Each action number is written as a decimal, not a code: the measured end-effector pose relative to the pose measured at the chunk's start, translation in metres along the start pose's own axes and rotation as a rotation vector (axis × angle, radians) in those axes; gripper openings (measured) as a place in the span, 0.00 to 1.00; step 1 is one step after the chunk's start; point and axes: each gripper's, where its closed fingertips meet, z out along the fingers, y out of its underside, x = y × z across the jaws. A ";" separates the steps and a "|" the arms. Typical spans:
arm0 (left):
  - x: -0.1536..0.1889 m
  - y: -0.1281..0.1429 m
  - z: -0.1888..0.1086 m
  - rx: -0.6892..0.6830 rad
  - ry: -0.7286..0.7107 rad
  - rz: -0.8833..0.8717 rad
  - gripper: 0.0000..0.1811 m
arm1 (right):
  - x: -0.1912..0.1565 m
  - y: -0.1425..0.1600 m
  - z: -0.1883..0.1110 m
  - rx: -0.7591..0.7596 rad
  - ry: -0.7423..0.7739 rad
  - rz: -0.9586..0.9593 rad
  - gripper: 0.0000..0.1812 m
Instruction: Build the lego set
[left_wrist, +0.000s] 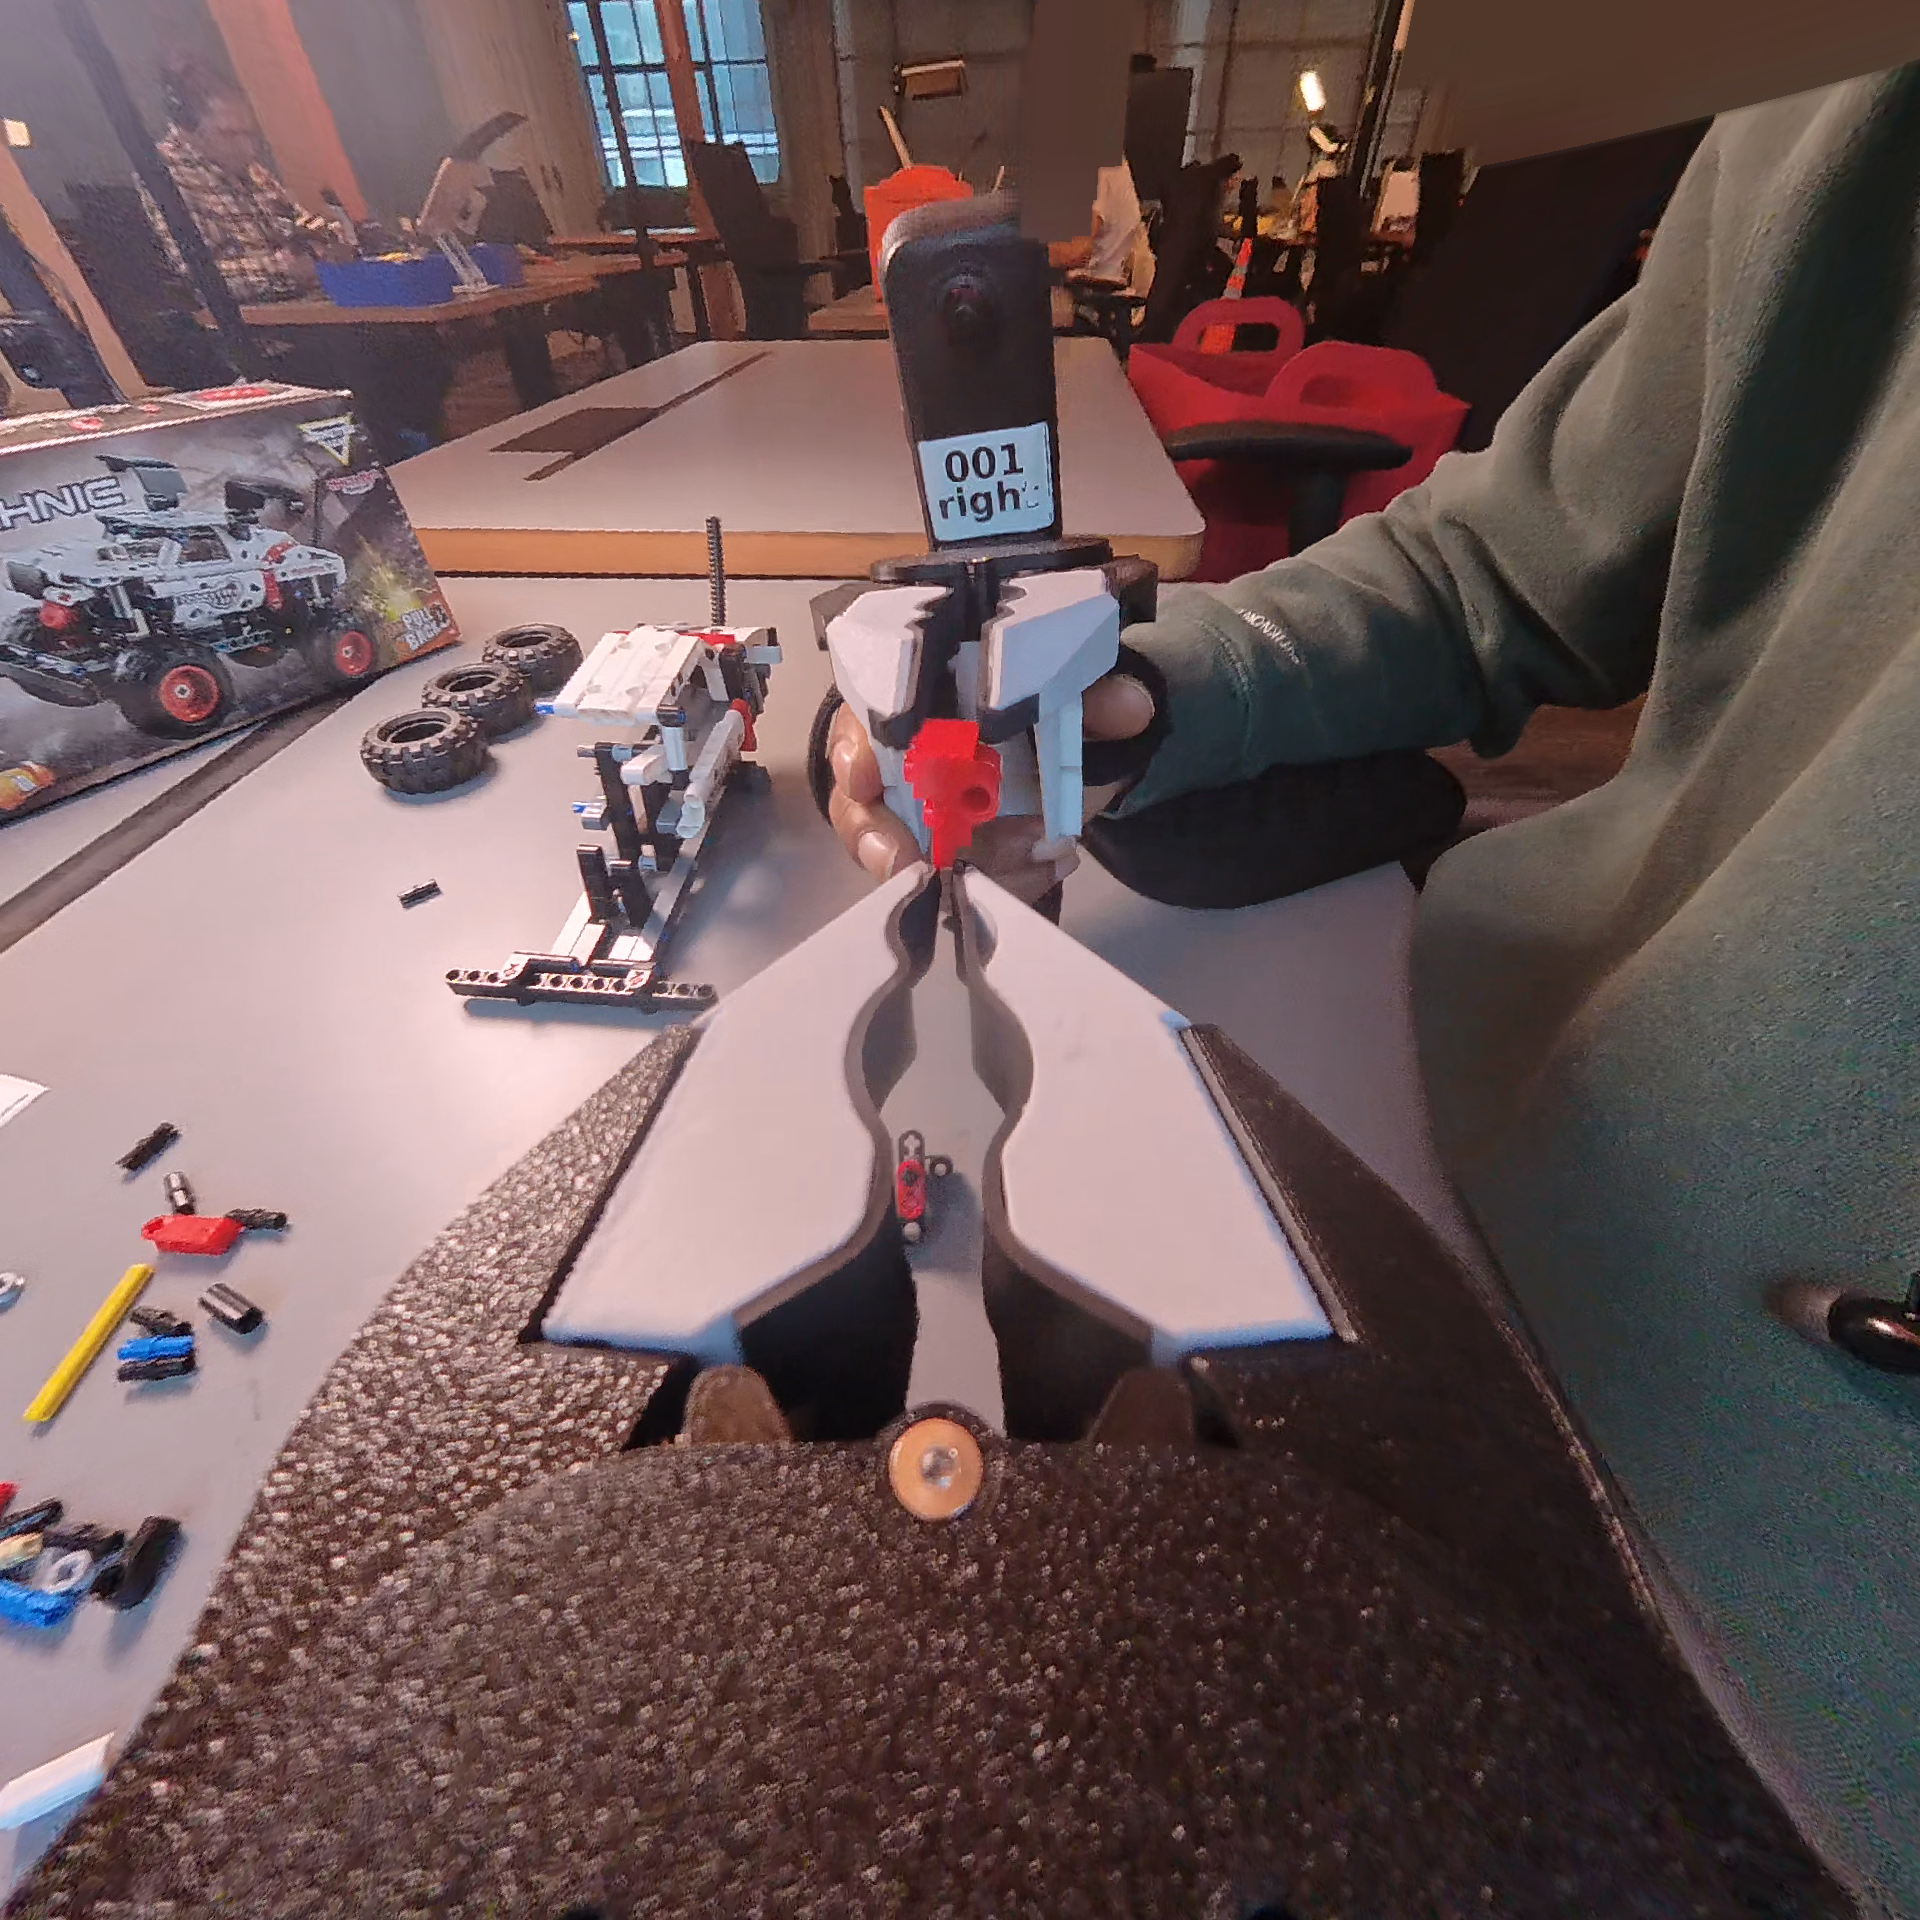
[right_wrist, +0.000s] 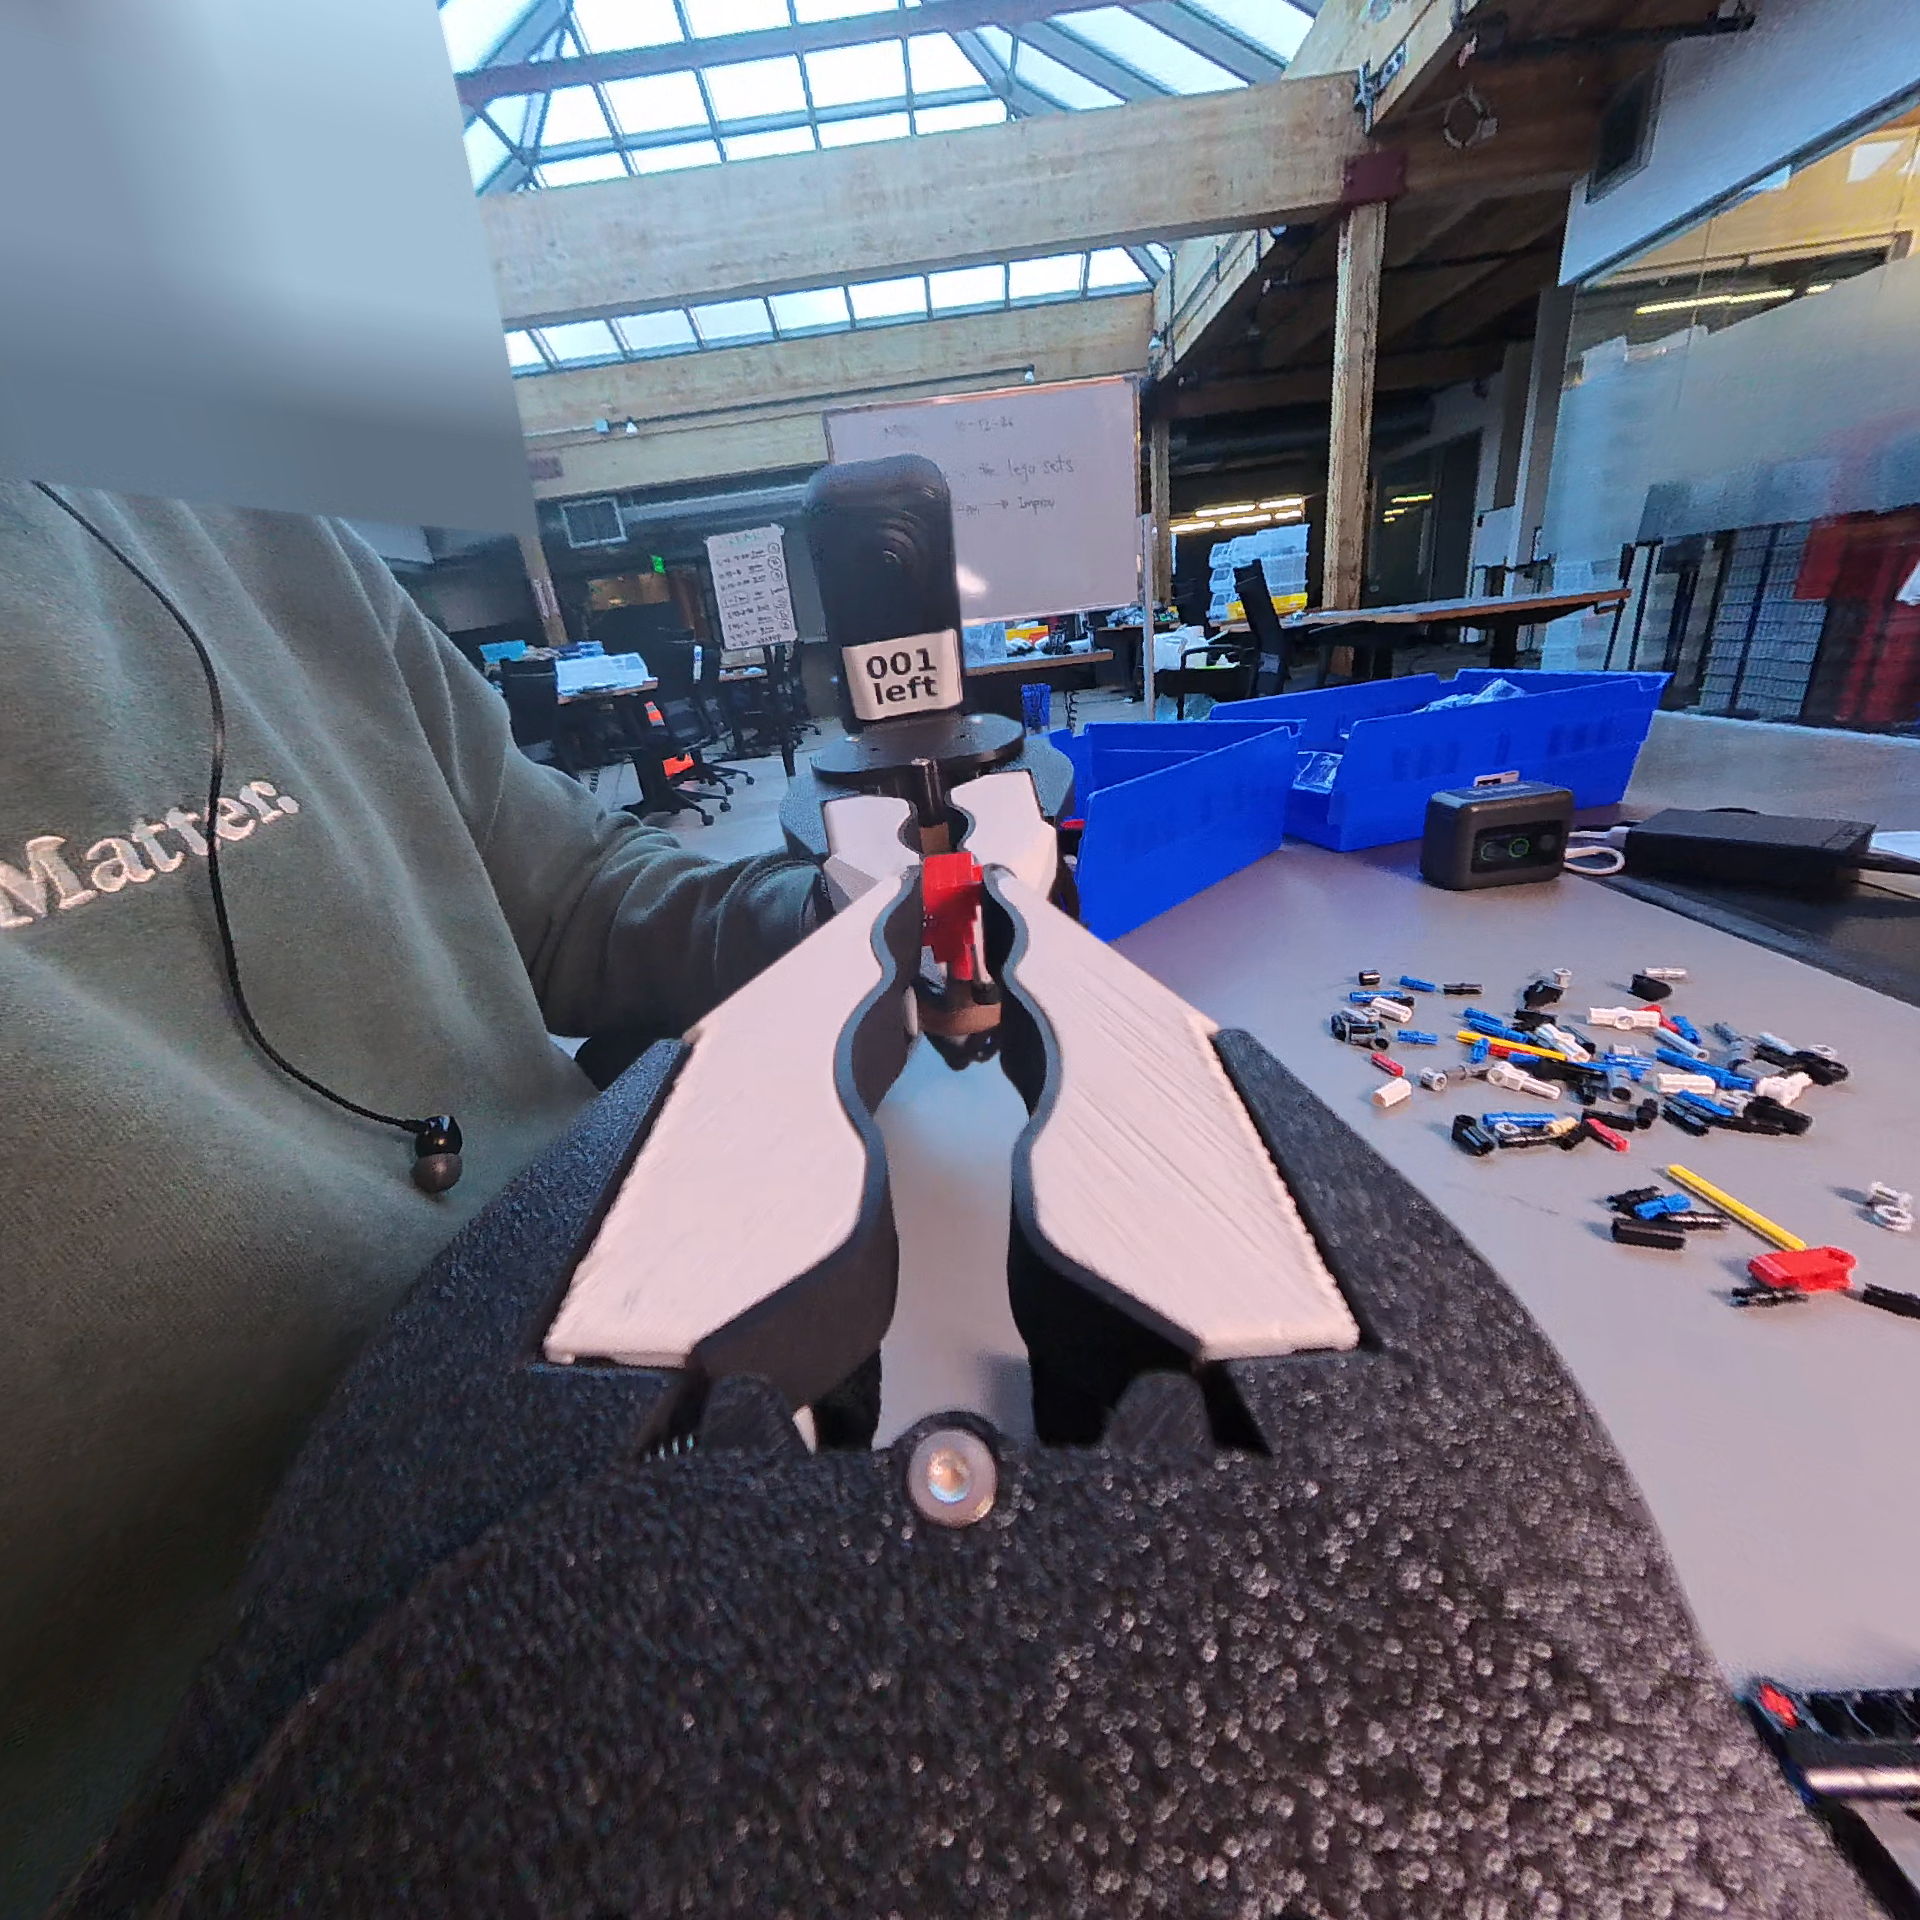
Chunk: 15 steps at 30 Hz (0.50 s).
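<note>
Grey tabletop (left_wrist: 312, 1039) in an open workshop hall: timber beams and skylight overhead, a whiteboard (right_wrist: 997, 499) at 12 o'clock in the right wrist view, blue bins (right_wrist: 1351, 769) at 1 o'clock, further desks and chairs behind. In the left wrist view the set's box (left_wrist: 197, 592) lies at 10 o'clock, three black tyres (left_wrist: 468, 696) beside it, and the part-built white and black chassis (left_wrist: 644, 790) at 11 o'clock, long axis running away from the camera. Loose pins and a yellow axle (left_wrist: 88, 1340) lie at 8 o'clock; the same scatter of small parts (right_wrist: 1579, 1060) sits at 3 o'clock in the right wrist view. Both tools are raised above the table, tips facing each other. The red connector piece (left_wrist: 951, 779) sits between them, long axis roughly vertical, its narrow stem pointing down. The right gripper (right_wrist: 951, 956) is closed around the red piece; the left gripper (left_wrist: 945, 883) is pinched together on the stem's lower end. A person's hand (left_wrist: 883, 790) in a green sleeve (left_wrist: 1455, 623) holds the right tool.
</note>
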 end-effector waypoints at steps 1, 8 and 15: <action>-0.002 0.002 -0.001 -0.016 -0.017 0.021 0.00 | 0.003 0.001 -0.001 -0.010 0.010 0.004 0.06; -0.010 0.008 -0.009 -0.077 -0.079 0.094 0.00 | 0.015 0.009 0.000 -0.046 0.061 0.038 0.06; -0.013 0.000 -0.008 0.038 -0.023 -0.137 0.12 | 0.013 -0.002 0.002 0.037 0.043 0.107 0.06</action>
